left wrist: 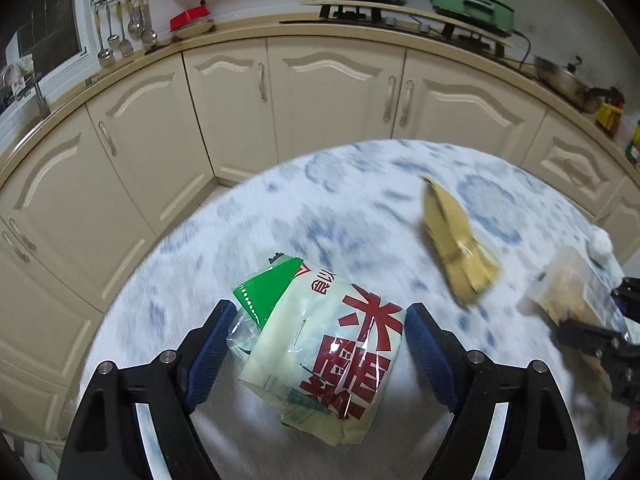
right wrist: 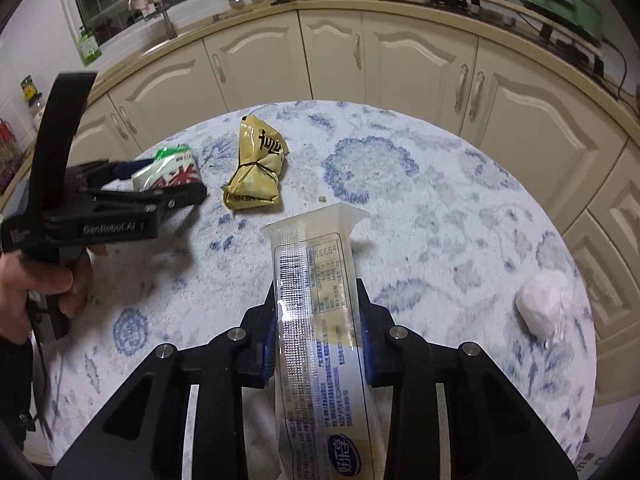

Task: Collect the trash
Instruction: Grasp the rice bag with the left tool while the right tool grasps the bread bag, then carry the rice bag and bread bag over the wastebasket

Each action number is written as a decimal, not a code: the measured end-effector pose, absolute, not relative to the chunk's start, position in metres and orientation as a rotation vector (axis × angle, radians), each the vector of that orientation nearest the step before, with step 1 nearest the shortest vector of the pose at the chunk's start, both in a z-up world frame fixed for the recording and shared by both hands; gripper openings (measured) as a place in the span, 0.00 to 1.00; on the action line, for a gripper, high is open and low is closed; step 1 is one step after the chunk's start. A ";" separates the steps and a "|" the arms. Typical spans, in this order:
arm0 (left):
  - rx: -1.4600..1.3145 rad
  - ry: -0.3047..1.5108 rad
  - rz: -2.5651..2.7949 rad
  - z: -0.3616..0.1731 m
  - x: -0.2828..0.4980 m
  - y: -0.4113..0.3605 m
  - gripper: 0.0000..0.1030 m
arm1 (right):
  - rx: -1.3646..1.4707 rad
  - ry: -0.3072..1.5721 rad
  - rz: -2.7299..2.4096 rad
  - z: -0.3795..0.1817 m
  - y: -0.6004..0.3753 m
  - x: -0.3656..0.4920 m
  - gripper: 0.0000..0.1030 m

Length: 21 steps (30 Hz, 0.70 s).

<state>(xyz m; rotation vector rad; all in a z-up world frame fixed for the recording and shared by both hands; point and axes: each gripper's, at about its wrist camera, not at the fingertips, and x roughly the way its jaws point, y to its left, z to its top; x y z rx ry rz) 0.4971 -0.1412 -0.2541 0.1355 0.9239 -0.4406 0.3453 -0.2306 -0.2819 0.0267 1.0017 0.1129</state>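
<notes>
Round blue-patterned tablecloth (right wrist: 420, 184) before cream cabinets (left wrist: 332, 92); left fingers (left wrist: 216, 340) wide, right fingers (right wrist: 269, 344) gripping clear wrapper (right wrist: 316, 280).

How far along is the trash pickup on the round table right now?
Nothing looks binned yet; no bin is in view. In hand: the right hand-held gripper is shut on the clear wrapper. The left hand-held gripper straddles the green-and-red bag, its fingers not yet pressing it. Left on the table: the yellow packet and the white wad.

A home kitchen: cream cabinets (left wrist: 224, 112), gas stove (left wrist: 360, 8), hanging utensils (left wrist: 124, 28)
</notes>
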 end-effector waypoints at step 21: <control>0.082 0.640 -0.517 -0.150 0.347 -0.207 0.79 | 0.101 0.784 0.017 -0.186 -0.261 0.225 0.31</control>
